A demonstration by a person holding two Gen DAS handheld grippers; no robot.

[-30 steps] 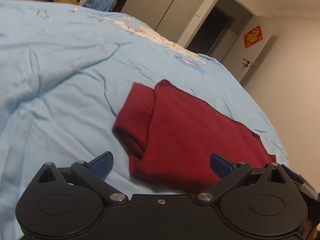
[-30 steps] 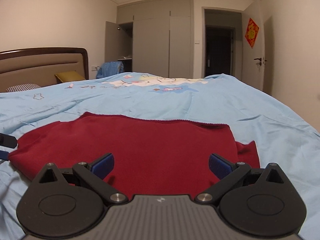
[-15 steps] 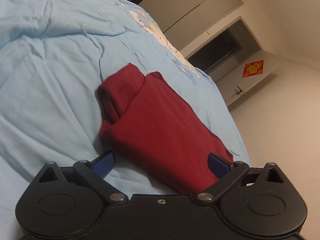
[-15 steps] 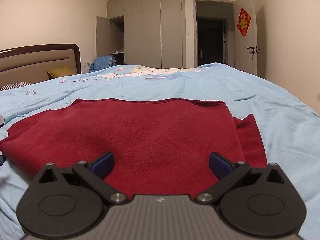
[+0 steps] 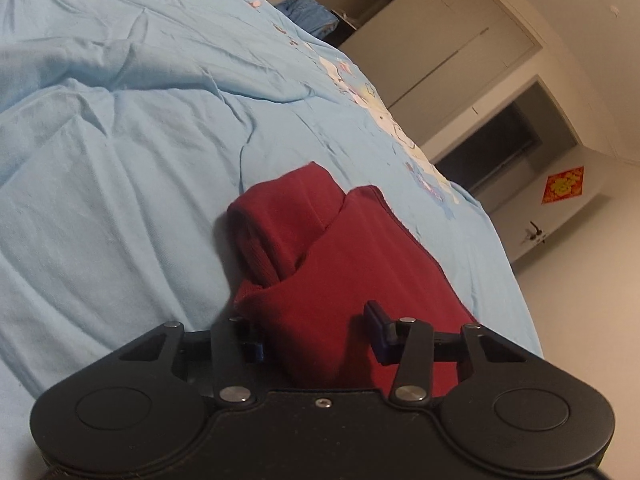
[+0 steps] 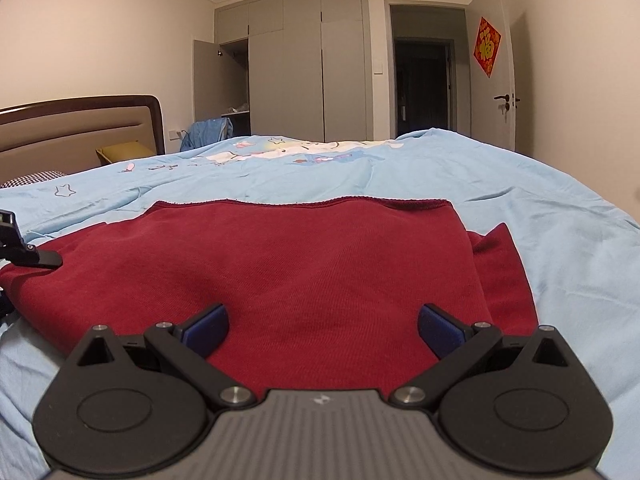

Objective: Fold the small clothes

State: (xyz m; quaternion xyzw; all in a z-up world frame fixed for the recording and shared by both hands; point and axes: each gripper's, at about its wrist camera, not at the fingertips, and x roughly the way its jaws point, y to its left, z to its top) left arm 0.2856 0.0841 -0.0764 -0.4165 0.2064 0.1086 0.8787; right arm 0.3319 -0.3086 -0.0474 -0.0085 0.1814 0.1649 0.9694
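A dark red garment [image 5: 360, 264] lies partly folded on the light blue bed cover [image 5: 120, 160], with a rolled sleeve or hood at its far left end. My left gripper [image 5: 316, 340] has its jaws drawn in on the near edge of the garment, with bunched cloth between the blue pads. In the right wrist view the garment [image 6: 300, 256] spreads flat across the bed, its top layer ending in a straight hem. My right gripper [image 6: 322, 328] hovers open over the near edge, with cloth beneath it. The left gripper [image 6: 24, 248] shows at the garment's left end.
The bed cover [image 6: 540, 208] drops off at the right, towards a closed door. A headboard [image 6: 80, 120], a yellow pillow [image 6: 120, 152] and blue clothing [image 6: 208, 130] are at the back left. A wardrobe [image 6: 304, 72] and a dark doorway [image 6: 422, 84] stand beyond the bed.
My left gripper moved in onto the garment's near left edge and its jaws narrowed from wide open onto the cloth. My right gripper stayed open and shifted slightly closer.
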